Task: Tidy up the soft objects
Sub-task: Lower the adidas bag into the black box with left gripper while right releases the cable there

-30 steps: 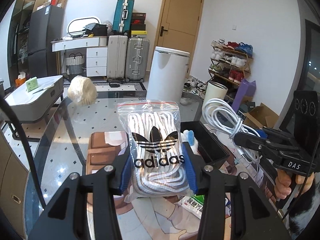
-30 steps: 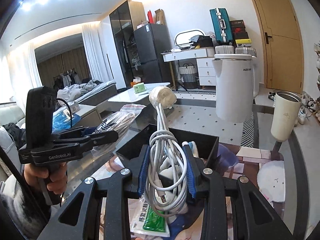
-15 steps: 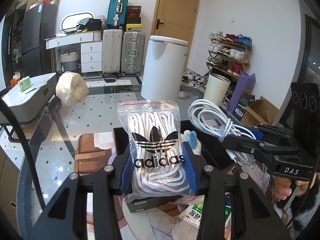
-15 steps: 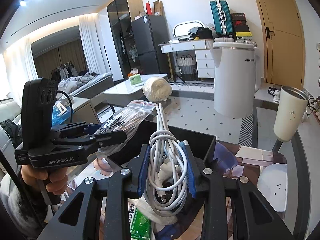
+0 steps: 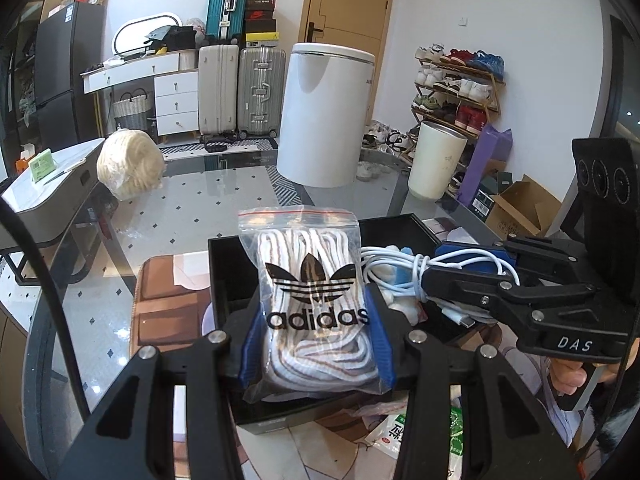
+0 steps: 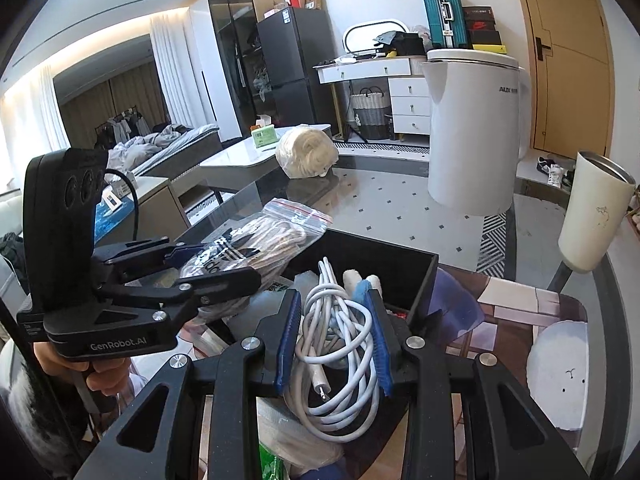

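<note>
My left gripper [image 5: 316,340] is shut on a clear zip bag of white laces [image 5: 316,300] printed with an adidas logo, held over the open black box [image 5: 224,276] on the glass table. The same bag of laces [image 6: 248,248] shows at the left of the right wrist view, in the left gripper [image 6: 216,268]. My right gripper [image 6: 334,340] is shut on a coiled white cable [image 6: 336,344], held above the black box [image 6: 424,284]. In the left wrist view the white cable [image 5: 404,268] hangs from the right gripper [image 5: 444,268] over the box's right half. A small white and blue soft item lies inside.
A cream yarn ball [image 5: 130,164], a tall white appliance [image 5: 324,116] and a cream tumbler [image 5: 436,160] stand at the table's far side. A brown patterned mat [image 5: 168,304] lies left of the box. Green-printed packets [image 5: 420,440] lie at its near edge. A white plush [image 6: 556,364] rests at right.
Both grippers have moved forward and down with their loads, so the bag and the cable now hang over the black box instead of in front of it. Both grips are unchanged.
</note>
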Available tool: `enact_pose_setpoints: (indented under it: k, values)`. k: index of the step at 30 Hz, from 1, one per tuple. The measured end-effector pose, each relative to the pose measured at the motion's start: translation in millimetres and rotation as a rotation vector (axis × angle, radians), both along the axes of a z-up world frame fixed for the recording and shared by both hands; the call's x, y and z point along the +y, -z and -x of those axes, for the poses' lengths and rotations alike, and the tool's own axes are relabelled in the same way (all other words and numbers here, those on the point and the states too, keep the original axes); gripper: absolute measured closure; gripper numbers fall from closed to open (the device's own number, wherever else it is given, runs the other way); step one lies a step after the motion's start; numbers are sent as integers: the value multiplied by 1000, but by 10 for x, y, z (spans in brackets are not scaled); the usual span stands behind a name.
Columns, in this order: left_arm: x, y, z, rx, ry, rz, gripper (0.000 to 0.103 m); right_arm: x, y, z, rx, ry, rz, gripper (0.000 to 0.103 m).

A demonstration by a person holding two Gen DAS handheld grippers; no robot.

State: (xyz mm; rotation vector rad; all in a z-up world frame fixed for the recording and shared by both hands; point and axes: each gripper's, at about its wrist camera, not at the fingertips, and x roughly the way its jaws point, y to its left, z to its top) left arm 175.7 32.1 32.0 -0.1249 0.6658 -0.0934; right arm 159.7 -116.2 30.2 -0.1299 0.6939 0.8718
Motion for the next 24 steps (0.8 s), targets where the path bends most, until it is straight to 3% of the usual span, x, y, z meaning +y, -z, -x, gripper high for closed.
enact_pose_setpoints:
  k: [6, 18, 24]
  values:
    - [21, 49, -52, 12, 6, 11, 58, 122, 22, -27, -4, -8, 36, 70]
    - [-29, 76, -38, 12, 46, -42, 57, 283, 104, -88, -28, -12, 106, 70]
    - [-100, 52, 5, 27, 109, -34, 36, 92, -20, -21, -47, 4, 68, 68]
